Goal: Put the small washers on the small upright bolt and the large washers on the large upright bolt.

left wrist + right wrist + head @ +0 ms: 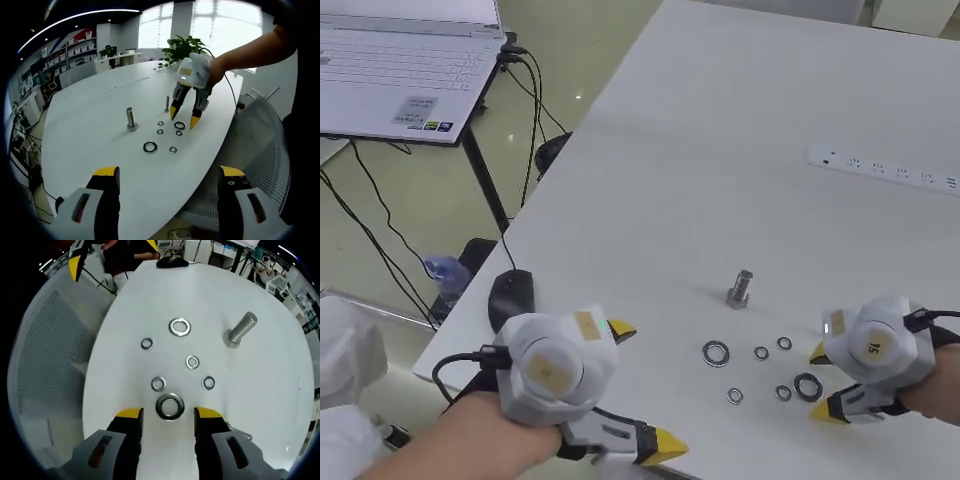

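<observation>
The large upright bolt (740,288) (131,119) (240,329) stands mid-table, and a thin small bolt (167,102) stands beyond it. Two large washers and several small washers (761,352) lie flat in front of the large bolt. My right gripper (820,383) (170,415) (183,119) is open, tips low over the table, straddling one large washer (808,386) (170,406) (180,125). The other large washer (716,352) (179,326) (150,147) lies apart to the left. My left gripper (645,388) (169,175) is open and holds nothing, near the table's front edge.
A white power strip (885,170) lies at the far right of the white table (720,150). A black mouse (510,298) sits at the table's left corner. A laptop (390,70) rests on a stand beyond the left edge. A mesh chair (260,150) stands beside the table.
</observation>
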### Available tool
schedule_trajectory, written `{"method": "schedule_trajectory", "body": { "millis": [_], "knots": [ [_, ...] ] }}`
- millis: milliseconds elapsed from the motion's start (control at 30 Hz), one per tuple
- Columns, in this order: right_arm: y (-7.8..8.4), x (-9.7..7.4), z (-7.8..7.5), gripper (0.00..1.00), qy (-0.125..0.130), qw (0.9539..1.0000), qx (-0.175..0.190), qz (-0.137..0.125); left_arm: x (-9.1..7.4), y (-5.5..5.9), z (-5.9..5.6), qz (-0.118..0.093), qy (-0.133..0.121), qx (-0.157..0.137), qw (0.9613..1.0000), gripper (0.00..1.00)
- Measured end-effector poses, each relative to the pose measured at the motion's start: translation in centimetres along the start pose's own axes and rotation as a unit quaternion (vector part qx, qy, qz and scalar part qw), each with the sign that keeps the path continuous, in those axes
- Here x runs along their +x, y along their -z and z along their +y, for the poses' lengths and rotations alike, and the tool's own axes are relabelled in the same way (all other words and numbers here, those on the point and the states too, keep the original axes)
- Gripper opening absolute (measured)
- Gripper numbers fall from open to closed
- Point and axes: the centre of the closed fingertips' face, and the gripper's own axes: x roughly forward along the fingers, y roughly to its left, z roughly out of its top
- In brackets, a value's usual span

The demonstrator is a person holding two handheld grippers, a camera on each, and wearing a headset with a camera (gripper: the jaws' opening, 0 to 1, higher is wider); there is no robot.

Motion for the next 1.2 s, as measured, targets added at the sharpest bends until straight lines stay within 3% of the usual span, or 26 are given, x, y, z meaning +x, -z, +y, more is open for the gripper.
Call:
{"method": "schedule_trajectory", "body": {
  "millis": [500, 933, 967, 1033, 1200],
  "knots": [
    [0.03, 0.23, 0.21, 0.40, -0.002, 1.0000, 0.003, 0.004, 0.31, -0.31, -0.20, -0.006, 0.006, -0.001, 1.0000, 0.76],
    [-0.27, 0.44, -0.03, 0.26, 0.009, 0.9995, 0.020, 0.023, -0.04, -0.29, -0.44, -0.010, 0.007, -0.004, 0.9999, 0.72],
    [-0.22, 0.52, -0.07, 0.26, 0.011, 0.9991, 0.032, 0.026, -0.06, -0.30, -0.44, -0.011, 0.006, -0.004, 0.9999, 0.72],
    [-0.17, 0.61, 0.14, 0.26, 0.015, 0.9990, 0.019, 0.036, -0.06, -0.32, -0.41, -0.012, 0.005, -0.006, 0.9999, 0.71],
    [-0.33, 0.56, -0.10, 0.24, 0.014, 0.9977, 0.027, 0.061, -0.21, -0.47, -0.51, -0.013, 0.004, -0.006, 0.9999, 0.68]
  ]
}}
